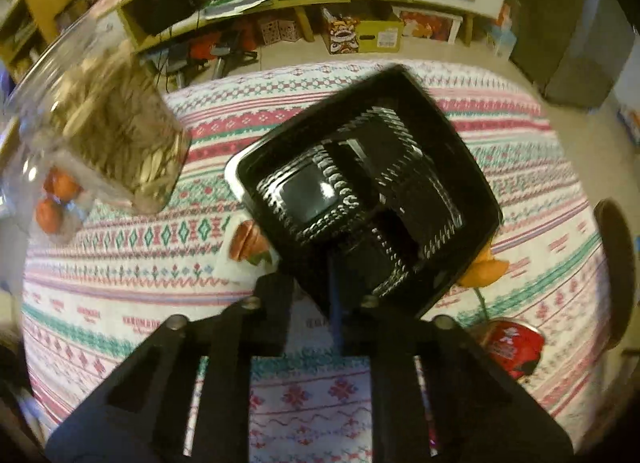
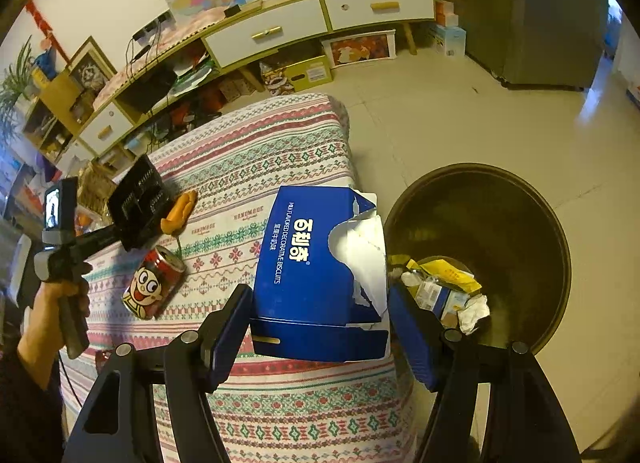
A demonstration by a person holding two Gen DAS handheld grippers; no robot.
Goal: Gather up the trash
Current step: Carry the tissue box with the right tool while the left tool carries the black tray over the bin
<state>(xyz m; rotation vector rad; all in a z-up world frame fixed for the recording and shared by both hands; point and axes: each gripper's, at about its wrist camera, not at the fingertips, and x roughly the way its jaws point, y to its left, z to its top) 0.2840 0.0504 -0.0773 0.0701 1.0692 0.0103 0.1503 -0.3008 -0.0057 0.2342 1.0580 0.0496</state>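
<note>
So the left gripper (image 1: pixel 326 303) is sitting nearly closed on the rim of the glossy black plastic meal tray with moulded compartments (image 1: pixel 360 191). The tray is tilting up off the patterned pink, green and white tablecloth (image 1: pixel 120 263), with its far corner pointing to about 1 o'clock in the left wrist view. From the right wrist view you can see the same tray (image 2: pixel 138 203) out at 9 o'clock, held in the air by the person's hand (image 2: pixel 60 303).

The right gripper (image 2: pixel 320 327) is hanging roughly half open around the torn blue cardboard biscuit box (image 2: pixel 304 259). The blue pads (image 2: pixel 230 335) are standing on either side of it, and I can't quite tell if they're pressing on it yet. The box is lying at the table edge, right beside the round dark trash bin (image 2: pixel 520 203), which is at 3 o'clock and already has some wrappers in it.

My take on doing this step well: the tray grip is only on a thin lip, so I'd be keeping that wrist steady and not swinging it fast, or the tray could be pivoting out. For the box, squeezing low on the intact end seems smarter than on the ripped flap, since cardboard will be caving in there.

Still waiting on the table: a red drink can with a cartoon face (image 2: pixel 154 283) and a piece of orange peel (image 2: pixel 180 211), both near the tray. The clear jar of seeds (image 1: pixel 116 131) at 10 o'clock probably isn't trash.
</note>
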